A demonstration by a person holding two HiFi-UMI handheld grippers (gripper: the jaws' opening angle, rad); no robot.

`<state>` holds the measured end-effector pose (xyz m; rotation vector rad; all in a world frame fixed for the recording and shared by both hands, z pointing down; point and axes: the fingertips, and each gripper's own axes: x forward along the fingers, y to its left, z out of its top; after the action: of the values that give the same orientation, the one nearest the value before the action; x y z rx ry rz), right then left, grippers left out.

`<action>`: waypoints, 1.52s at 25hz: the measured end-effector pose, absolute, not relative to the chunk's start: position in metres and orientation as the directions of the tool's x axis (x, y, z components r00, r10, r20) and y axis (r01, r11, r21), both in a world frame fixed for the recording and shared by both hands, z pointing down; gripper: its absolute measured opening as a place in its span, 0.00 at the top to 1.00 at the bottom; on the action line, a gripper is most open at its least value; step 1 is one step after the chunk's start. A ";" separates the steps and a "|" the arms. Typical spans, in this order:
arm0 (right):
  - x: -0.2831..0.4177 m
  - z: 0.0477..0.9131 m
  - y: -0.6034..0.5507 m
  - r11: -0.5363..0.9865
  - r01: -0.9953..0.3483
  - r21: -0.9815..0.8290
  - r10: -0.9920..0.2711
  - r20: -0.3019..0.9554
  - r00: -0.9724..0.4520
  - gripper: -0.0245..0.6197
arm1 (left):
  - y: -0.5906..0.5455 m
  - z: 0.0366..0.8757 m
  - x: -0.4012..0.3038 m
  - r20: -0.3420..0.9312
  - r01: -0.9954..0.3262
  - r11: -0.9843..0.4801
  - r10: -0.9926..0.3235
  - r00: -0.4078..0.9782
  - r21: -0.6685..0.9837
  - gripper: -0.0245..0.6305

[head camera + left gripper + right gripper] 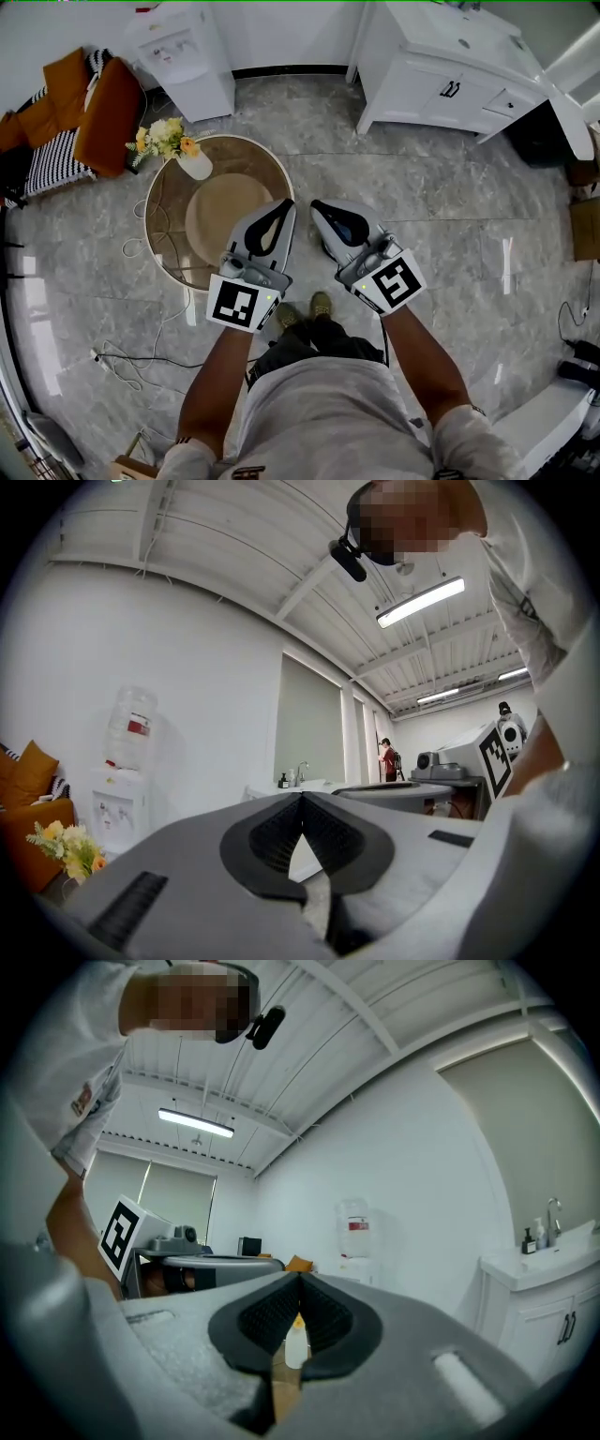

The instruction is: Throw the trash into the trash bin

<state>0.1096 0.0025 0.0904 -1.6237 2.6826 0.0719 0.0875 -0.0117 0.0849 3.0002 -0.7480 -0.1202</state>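
Observation:
My two grippers are held up side by side in front of the person's chest, pointing level. In the head view the left gripper (285, 206) and the right gripper (317, 205) hang above the grey marble floor, their tips close together. Each one's jaws are shut tip to tip with nothing between them, as shown in the left gripper (302, 799) view and the right gripper (300, 1279) view. Each gripper's marker cube shows in the other's view. No trash and no bin show in any view.
A round glass table (161, 234) with a vase of flowers (174, 142) stands below my left gripper. Behind it are a water dispenser (184, 52), a white sink cabinet (441, 80) and a sofa with orange cushions (98, 112). Cables (127, 356) trail across the floor at left.

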 end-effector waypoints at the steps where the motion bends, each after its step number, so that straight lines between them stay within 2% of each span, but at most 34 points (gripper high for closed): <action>1: 0.110 0.084 0.005 0.460 -0.887 0.038 -0.886 -0.038 -0.462 0.96 | -0.009 0.080 0.087 -0.067 -0.461 -0.886 -0.464 0.883 0.055 0.96; 12: 0.116 0.041 0.024 0.441 -0.897 0.036 -0.893 -0.080 -0.443 0.96 | 0.013 0.028 0.089 -0.129 -0.434 -0.901 -0.432 0.893 0.016 0.96; 38: 0.120 0.042 0.032 0.433 -0.901 0.031 -0.899 -0.057 -0.434 0.96 | 0.022 0.030 0.090 -0.110 -0.436 -0.899 -0.437 0.892 0.034 0.96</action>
<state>0.1202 0.0316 0.0415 -1.6535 2.6321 0.0873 0.0900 0.0220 0.0302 3.0475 -0.7036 -0.1802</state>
